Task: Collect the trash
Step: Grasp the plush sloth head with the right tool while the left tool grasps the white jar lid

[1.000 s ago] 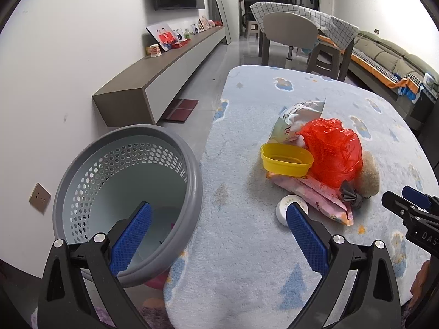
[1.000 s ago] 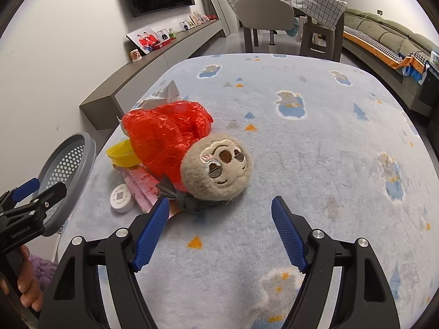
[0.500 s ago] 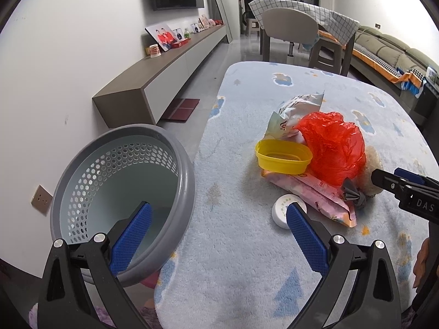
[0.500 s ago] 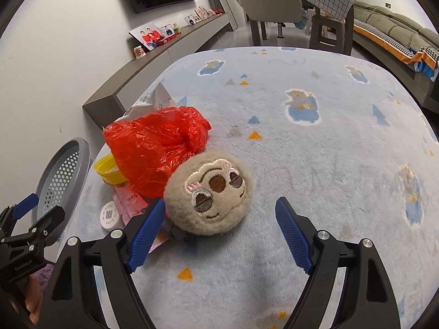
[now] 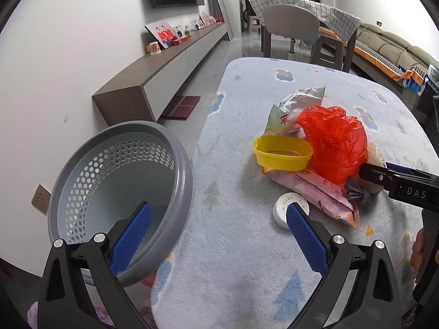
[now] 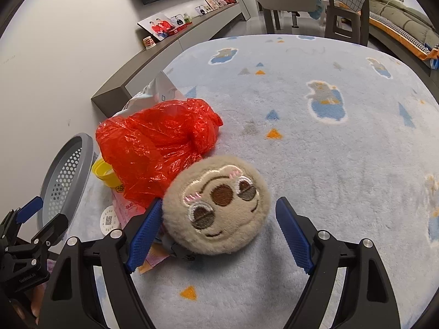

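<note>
Plainly, the right hand-held gripper [image 6: 216, 233] is spread wide, its jaws having just been opening, and the plush toy [image 6: 219, 205] sits between them; the left pad seems to brush the fur, though contact cannot be settled from this angle, and the right pad stands clear of it. Nothing is pinched. The left hand-held gripper [image 5: 216, 235] is likewise spread and empty, held above the edge of the bench [image 5: 233, 260], with one finger over the grey basket [image 5: 181, 192] and the other near the white round lid [image 5: 285, 208].

Taking the plush toy as the landmark: the red plastic bag [image 6: 159, 142] is pressed against its far left side, the pink wrapper [image 5: 315, 192] lies under the bag and beside the toy, the yellow tub [image 5: 282, 150] rests beyond the bag, and a white printed packet [image 5: 296, 104] lies behind both. The basket stands well to the toy's left, off the bench edge.

Little of the task appears done. The basket's visible inside looks bare, and every piece of trash is still heaped on the bench. All collecting is judged to remain.
</note>
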`<state>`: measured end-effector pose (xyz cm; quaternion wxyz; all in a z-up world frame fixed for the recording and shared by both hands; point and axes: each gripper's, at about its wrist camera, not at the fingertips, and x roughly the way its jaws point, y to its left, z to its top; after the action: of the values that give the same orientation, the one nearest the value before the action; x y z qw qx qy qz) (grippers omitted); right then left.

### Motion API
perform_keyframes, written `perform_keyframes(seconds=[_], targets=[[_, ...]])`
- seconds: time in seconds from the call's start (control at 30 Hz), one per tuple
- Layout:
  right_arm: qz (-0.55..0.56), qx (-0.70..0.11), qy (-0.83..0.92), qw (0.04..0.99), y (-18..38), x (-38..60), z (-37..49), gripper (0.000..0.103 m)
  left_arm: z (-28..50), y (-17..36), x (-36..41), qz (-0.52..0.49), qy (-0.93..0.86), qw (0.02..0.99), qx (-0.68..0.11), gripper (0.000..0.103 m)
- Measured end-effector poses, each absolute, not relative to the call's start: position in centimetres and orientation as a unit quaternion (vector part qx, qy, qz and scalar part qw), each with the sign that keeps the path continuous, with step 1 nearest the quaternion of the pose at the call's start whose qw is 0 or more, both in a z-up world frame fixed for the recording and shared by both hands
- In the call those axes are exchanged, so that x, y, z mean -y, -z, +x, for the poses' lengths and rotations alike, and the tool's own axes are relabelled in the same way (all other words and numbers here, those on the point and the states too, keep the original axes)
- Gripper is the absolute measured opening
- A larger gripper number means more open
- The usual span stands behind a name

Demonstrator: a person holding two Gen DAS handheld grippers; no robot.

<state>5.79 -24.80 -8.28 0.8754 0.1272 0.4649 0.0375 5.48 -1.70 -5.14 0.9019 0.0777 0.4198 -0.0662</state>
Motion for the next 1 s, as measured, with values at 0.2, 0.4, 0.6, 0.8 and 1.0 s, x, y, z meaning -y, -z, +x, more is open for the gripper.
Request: perform_keyframes(seconds=[0.2, 0.4, 0.6, 0.8, 1.0], targets=[[0.122, -0.457, -0.047, 0.88, 8.1, 24.0, 5.6, 0.077, 5.6, 5.4, 1.7, 0.078, 0.067, 0.901, -0.422, 0.096], [0.129, -0.452, -0.043, 0.882, 7.8, 24.3, 4.7, 0.066, 5.5, 5.7, 1.7, 0.077, 0.067, 0.899, -0.425, 0.096], [0.144, -0.434, -0.025, 0.889, 6.7, 25.0, 2.5, 0.065, 4.9, 6.0, 2.0, 0.079, 0.074, 0.897, -0.429, 0.096], [0.151, -0.421, 0.001, 0.895, 5.4, 26.1, -0.5, 0.065, 4.1, 6.4, 2.6, 0.067, 0.085, 0.892, -0.44, 0.096], [0.157, -0.414, 0.014, 0.897, 4.9, 27.1, -3.5, 0.065, 3.8, 7.0, 3.9, 0.059, 0.09, 0.887, -0.449, 0.096]])
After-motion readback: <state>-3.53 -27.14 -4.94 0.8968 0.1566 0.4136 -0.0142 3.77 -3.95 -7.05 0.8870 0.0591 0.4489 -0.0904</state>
